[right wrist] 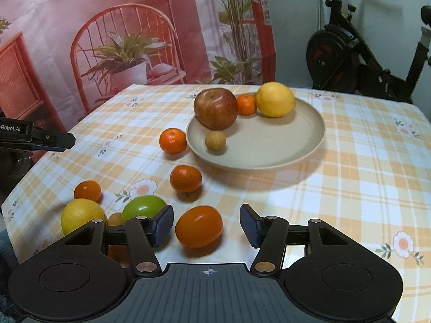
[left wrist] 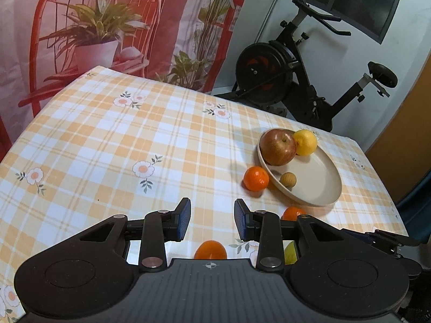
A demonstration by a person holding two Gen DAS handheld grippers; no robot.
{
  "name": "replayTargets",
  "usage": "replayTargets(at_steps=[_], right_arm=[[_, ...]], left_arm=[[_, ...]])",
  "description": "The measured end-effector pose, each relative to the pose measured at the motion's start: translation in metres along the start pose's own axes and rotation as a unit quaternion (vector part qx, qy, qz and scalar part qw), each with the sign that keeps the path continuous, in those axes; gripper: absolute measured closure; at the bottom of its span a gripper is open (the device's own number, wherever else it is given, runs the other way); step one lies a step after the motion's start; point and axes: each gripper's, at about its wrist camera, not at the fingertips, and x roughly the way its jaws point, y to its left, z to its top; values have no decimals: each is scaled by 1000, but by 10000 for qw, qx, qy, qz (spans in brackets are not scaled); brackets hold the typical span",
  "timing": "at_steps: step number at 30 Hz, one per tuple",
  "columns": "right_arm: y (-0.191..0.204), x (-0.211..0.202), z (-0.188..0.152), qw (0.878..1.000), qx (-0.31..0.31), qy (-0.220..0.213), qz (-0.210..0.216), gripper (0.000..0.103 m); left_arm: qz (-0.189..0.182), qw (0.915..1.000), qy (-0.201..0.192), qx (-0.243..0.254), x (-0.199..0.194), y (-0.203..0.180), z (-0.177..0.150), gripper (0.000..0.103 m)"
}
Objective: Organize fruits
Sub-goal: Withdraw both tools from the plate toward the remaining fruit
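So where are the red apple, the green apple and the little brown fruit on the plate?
red apple [right wrist: 215, 109]: right wrist view, middle of its skin.
green apple [right wrist: 142, 207]: right wrist view, its visible top.
little brown fruit [right wrist: 215, 141]: right wrist view, its centre.

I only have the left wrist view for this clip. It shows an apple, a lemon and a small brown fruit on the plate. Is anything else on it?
Observer: Yes. A small orange sits on the plate, between the apple and the lemon.
Operator: What is the right gripper doing?
Observer: The right gripper is open, and an oval orange fruit lies between its fingers, apparently not gripped.
Operator: Is there any loose fruit beside it?
Observer: A green fruit and a yellow citrus lie on the tablecloth to its left.
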Motion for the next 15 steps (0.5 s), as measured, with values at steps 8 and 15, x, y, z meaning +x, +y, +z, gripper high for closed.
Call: replayTargets(at_steps=[8, 15], right_arm=[[0, 2, -2, 9999, 74, 68, 79, 54], [-4, 7, -4, 9994, 246, 175, 188, 61]], left_arm=[[11, 10000, 69, 5, 2, 0, -2, 66], [8, 9999, 132, 25, 3, -1, -4, 66]])
